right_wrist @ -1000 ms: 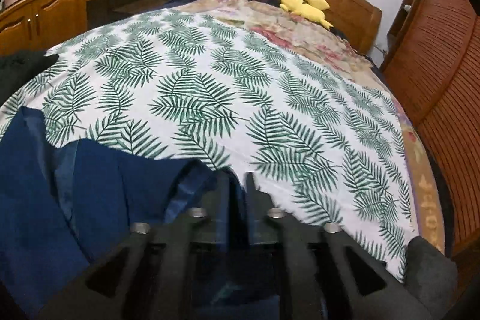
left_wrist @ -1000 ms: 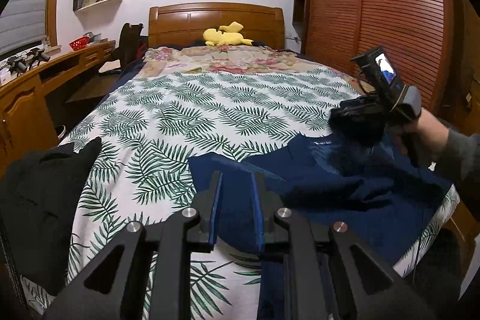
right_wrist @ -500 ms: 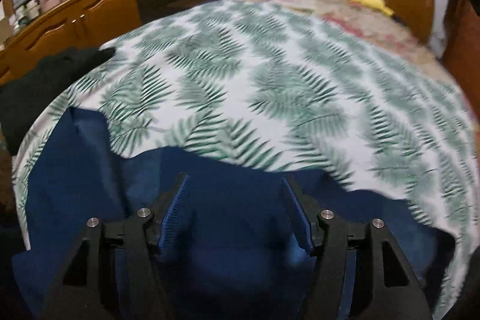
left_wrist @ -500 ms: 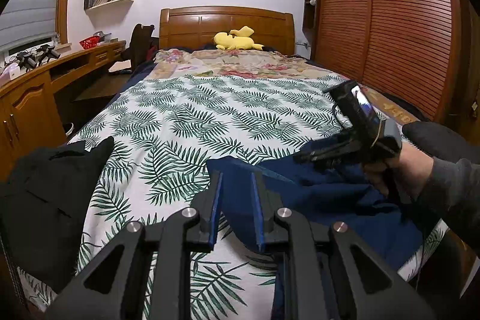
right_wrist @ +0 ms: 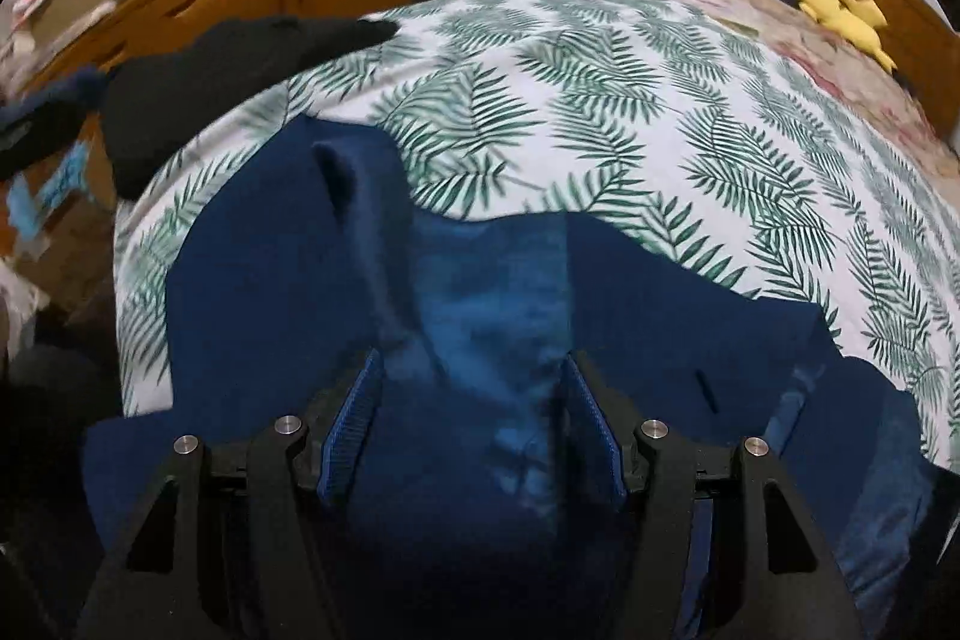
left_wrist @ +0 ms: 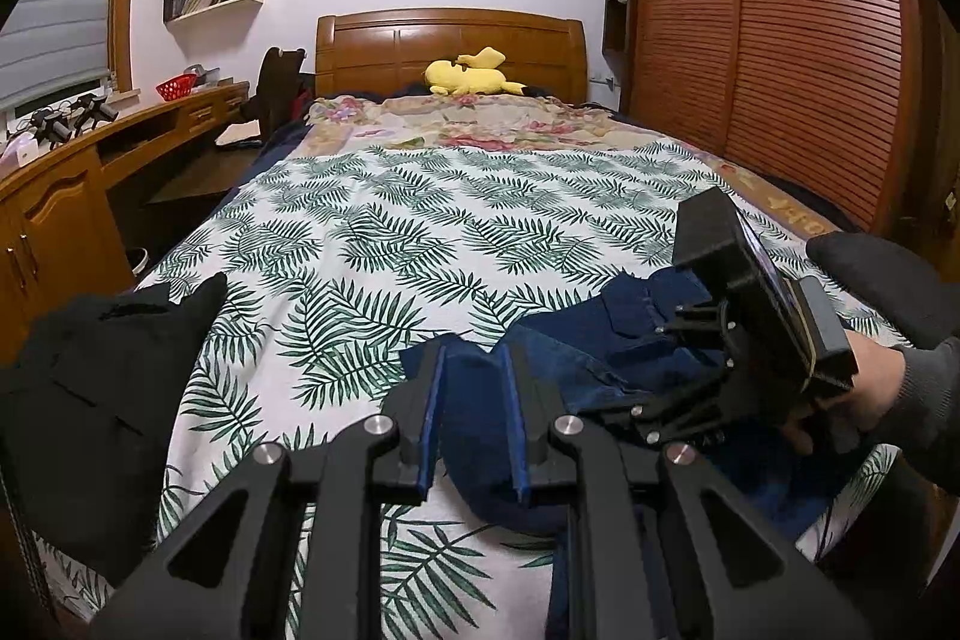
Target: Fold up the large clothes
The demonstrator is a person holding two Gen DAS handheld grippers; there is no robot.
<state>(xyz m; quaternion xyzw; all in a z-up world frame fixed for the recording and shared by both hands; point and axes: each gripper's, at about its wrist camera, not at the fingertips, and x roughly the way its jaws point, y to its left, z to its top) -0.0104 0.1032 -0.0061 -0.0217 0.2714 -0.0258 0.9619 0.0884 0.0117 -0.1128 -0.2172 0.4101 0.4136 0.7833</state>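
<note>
Fern-print bed (left_wrist: pixel 372 244) fills the room, a black garment (left_wrist: pixel 102 388) at its near left and the blue garment (right_wrist: pixel 480 316) rumpled at its near right. Left gripper (left_wrist: pixel 474 424) pinches a blue fold. Right gripper (right_wrist: pixel 474 430), jaws just opened and empty, hangs directly over the cloth, which runs left to right beneath it.

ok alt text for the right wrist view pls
The right gripper hangs with its jaws open over a dark blue garment spread on a fern-print bedspread. A black garment lies at the bed's left edge, a yellow plush toy by the headboard.
</note>
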